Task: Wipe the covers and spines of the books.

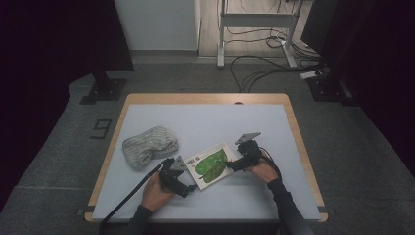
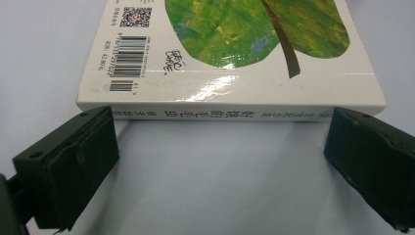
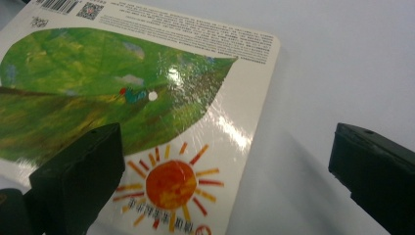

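Observation:
A picture book (image 1: 210, 165) with a green leaf on its white cover lies flat near the table's front middle. My left gripper (image 1: 191, 185) is at the book's near left edge. In the left gripper view the book's spine (image 2: 230, 110) faces me, and the jaws of the left gripper (image 2: 220, 166) stand open, one near each end of the spine, with only table between them. My right gripper (image 1: 233, 165) is at the book's right edge. In the right gripper view the right gripper (image 3: 225, 171) is open, one jaw over the cover (image 3: 122, 98) beside an orange sun (image 3: 169, 185), the other over bare table.
A grey knitted cloth (image 1: 149, 146) lies bunched at the table's left, clear of both grippers. The pale table top (image 1: 220, 117) has a wooden rim. Beyond the far edge are floor cables (image 1: 259, 68), a white desk frame (image 1: 254, 22) and dark stands.

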A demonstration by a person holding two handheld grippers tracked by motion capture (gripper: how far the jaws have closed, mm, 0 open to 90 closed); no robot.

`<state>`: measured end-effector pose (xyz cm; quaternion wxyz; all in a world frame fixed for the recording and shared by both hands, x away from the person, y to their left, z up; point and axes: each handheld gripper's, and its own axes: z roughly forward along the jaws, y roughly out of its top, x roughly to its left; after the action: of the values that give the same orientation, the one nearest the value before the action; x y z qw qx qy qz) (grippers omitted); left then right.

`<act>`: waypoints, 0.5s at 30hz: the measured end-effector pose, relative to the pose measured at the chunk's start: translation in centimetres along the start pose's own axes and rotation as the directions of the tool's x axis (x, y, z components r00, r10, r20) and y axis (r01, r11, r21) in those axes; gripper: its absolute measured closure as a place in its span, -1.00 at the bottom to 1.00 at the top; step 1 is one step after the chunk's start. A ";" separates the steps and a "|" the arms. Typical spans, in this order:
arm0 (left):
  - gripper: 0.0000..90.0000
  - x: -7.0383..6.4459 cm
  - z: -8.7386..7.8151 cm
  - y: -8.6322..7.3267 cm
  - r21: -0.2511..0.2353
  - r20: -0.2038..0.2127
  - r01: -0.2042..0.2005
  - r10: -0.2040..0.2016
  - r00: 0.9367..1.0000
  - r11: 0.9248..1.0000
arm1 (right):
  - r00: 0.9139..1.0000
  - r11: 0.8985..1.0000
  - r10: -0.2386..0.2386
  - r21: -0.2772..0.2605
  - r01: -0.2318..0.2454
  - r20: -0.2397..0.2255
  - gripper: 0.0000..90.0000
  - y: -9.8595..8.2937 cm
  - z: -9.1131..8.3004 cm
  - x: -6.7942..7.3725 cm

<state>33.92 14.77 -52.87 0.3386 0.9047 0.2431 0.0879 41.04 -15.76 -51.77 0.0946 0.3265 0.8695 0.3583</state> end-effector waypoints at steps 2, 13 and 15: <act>-1.00 0.0 0.0 0.0 0.000 0.000 0.000 0.000 1.000 1.000 | 1.000 1.000 0.000 0.007 0.000 -0.005 -1.00 0.2 0.5 -0.1; -1.00 0.0 0.0 0.0 -0.002 -0.001 0.001 -0.001 1.000 1.000 | 0.997 0.999 0.040 0.017 -0.038 -0.065 -1.00 1.9 2.8 0.0; -1.00 0.0 0.0 0.0 0.000 0.000 0.000 0.000 1.000 1.000 | 0.997 0.999 0.049 0.018 -0.048 -0.060 -1.00 1.9 2.9 0.0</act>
<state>33.92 14.77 -52.88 0.3388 0.9047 0.2430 0.0880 43.13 -13.12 -52.52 0.0569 0.3373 0.8668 0.3627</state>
